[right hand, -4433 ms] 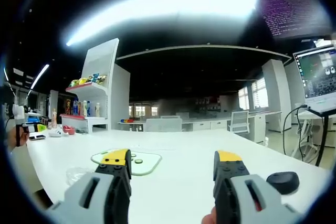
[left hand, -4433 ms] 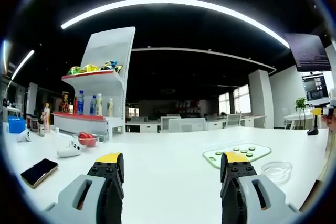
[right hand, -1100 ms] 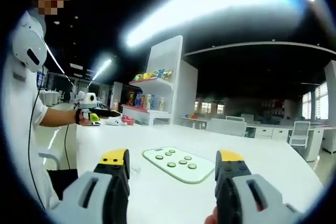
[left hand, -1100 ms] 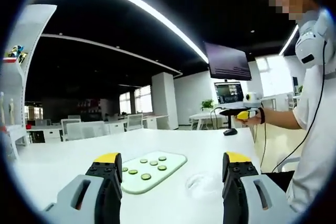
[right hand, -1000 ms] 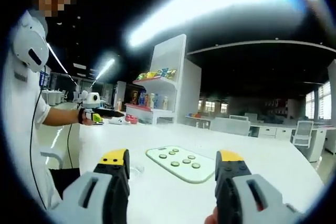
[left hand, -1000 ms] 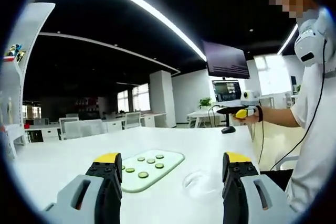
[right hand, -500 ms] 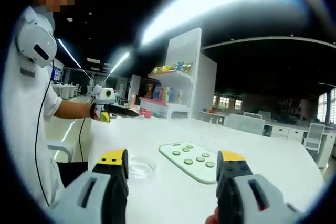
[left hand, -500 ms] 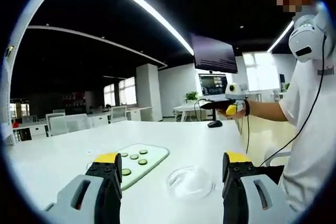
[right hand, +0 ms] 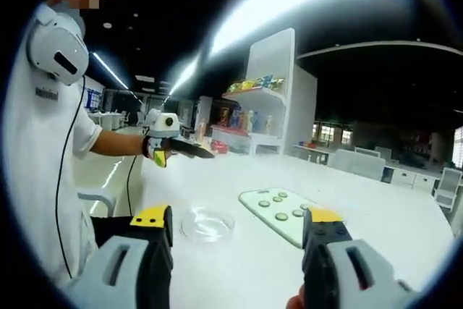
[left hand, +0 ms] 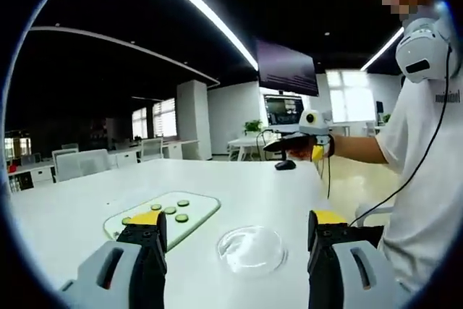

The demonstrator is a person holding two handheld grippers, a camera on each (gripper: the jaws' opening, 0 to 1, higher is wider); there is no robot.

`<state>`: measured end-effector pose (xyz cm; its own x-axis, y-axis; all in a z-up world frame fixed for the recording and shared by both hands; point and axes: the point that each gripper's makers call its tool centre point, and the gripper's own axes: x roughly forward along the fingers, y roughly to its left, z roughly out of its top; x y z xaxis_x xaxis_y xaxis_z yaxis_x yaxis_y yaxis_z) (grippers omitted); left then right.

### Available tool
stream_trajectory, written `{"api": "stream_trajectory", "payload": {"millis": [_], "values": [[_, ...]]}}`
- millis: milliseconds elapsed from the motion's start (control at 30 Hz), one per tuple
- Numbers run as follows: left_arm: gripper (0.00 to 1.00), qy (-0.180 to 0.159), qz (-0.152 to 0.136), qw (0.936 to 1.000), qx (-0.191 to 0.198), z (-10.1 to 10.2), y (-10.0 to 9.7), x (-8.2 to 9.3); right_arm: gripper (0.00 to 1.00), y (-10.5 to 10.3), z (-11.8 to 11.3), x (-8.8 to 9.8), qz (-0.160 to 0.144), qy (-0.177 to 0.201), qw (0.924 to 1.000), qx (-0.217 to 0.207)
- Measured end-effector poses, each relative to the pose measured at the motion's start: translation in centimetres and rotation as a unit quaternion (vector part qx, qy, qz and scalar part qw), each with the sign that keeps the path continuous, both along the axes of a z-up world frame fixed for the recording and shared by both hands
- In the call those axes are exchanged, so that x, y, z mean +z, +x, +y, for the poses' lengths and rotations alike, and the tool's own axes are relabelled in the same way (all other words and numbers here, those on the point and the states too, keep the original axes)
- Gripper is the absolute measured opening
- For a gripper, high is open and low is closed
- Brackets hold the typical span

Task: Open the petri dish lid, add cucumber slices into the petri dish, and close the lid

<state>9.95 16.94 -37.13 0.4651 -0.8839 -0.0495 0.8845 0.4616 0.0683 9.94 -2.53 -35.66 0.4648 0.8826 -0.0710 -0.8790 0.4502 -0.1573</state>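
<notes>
A clear petri dish (left hand: pixel 252 249) with its lid on lies on the white table (left hand: pixel 239 182), just ahead of my left gripper (left hand: pixel 235 226), whose jaws stand wide apart and hold nothing. To the dish's left is a pale green board (left hand: pixel 204 205) carrying several cucumber slices (left hand: pixel 181 218). My right gripper (right hand: pixel 237 222) is open too, with the dish (right hand: pixel 207 223) ahead and slightly left and the board (right hand: pixel 255 198) with slices (right hand: pixel 281 216) ahead and right. Each gripper also shows from the other's view, held above the table: the right one (left hand: pixel 275 145) and the left one (right hand: pixel 197 152).
The person in a white shirt (left hand: pixel 423 171) stands at the table's near edge. A white shelf (right hand: pixel 278 99) with snack bags and bottles rises at the table's far side. A small dark object (left hand: pixel 285 165) lies further along the table, below a hanging monitor (left hand: pixel 286 70).
Both cameras have swung and come nearer the table, so the dish and board now look bigger and closer to the jaws. Dish and board lie as before. Both grippers stay open.
</notes>
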Motion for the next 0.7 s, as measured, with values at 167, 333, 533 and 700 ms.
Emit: {"api": "stream_trajectory", "payload": {"millis": [167, 333, 533, 700], "values": [[0.81, 0.007, -0.001, 1.0000, -0.006, -0.1, 0.0, -0.3, 0.76, -0.2, 0.9, -0.7, 0.006, -0.014, 0.9998, 0.015], [0.81, 0.013, 0.002, 0.9998, -0.011, -0.2, -0.1, -0.6, 0.78, -0.5, 1.7, -1.3, 0.012, -0.026, 0.9991, 0.032], [0.81, 0.026, 0.007, 0.9994, -0.024, -0.5, -0.2, -1.0, 0.78, -0.5, 2.6, -2.6, 0.024, -0.047, 0.9975, 0.046], [0.82, 0.037, 0.010, 0.9987, -0.034, -1.0, 0.0, -1.2, 0.79, -0.7, 3.3, -3.1, 0.031, -0.056, 0.9961, 0.061]]}}
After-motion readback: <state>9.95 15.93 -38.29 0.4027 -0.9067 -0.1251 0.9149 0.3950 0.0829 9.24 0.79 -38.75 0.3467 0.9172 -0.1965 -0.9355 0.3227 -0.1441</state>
